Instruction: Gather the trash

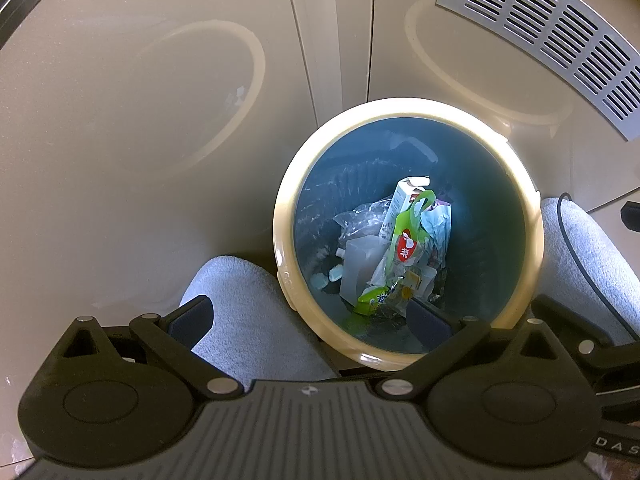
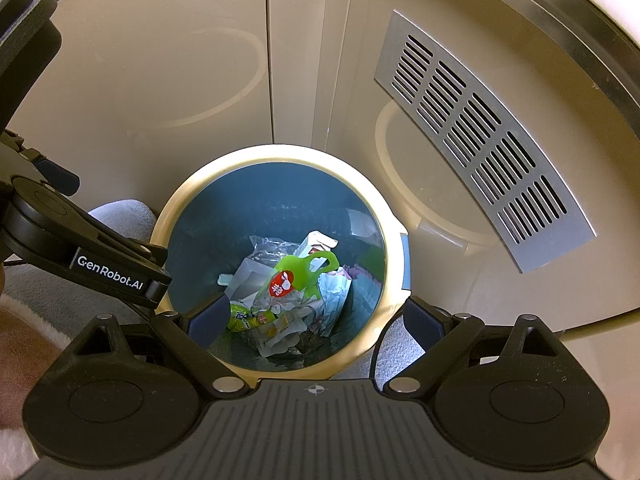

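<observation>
Two grippers hang over one round bin [image 1: 408,232], both aimed straight down into it, which suits a check or a drop of rubbish. The left gripper [image 1: 308,316] has its fingers spread wide and carries nothing; one dark pad sits over a grey slipper [image 1: 248,312] at lower left of its frame, the other over the bin's near edge. The right gripper [image 2: 316,320] is also spread wide and empty, its pads straddling the near rim at the bottom centre of its frame.

The bin has a smooth, glossy cream rim [image 2: 176,200] and a blue liner bag [image 1: 320,184] that wrinkles against the wall. The trash [image 2: 288,292] lies heaped at the bottom: a green plastic hanger-shaped packet [image 2: 300,276] with a red label, a white carton [image 1: 402,200], crumpled clear film, and what may be a toothbrush head, though it is small. A glossy beige floor mirrors the rim at upper left, and a perforated metal grille [image 2: 480,140] fills the upper right.
</observation>
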Demonstrator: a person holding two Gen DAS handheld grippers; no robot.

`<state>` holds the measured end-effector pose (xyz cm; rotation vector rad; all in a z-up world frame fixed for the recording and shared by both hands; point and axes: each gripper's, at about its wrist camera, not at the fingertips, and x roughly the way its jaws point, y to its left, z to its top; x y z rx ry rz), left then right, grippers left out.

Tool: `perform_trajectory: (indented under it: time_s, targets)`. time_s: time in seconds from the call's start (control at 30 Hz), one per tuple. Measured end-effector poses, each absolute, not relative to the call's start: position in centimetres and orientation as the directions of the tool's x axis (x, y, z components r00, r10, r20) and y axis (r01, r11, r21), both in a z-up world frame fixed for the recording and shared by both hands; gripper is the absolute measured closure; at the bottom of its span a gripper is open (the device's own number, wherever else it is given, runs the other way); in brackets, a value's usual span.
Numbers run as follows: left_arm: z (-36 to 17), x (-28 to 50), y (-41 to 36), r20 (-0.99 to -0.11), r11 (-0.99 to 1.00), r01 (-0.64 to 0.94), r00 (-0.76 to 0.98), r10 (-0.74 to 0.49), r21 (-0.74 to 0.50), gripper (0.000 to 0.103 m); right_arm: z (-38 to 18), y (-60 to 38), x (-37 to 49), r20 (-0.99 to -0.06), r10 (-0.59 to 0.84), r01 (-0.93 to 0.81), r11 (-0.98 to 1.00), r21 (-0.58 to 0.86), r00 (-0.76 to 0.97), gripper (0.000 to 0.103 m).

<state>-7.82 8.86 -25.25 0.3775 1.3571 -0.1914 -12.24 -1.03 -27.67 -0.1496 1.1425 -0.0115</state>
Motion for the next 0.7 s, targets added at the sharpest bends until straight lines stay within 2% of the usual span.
perform_trajectory:
  time_s: [0.7]
  targets:
    - [-25.01,-7.93,8.64,-0.972,0.911,0.379,0.22,0.079,0.16,0.0,-27.49,-1.11,-12.08,-0.904,-0.094,-0.044,0.991,-0.123,0.417,0.009]
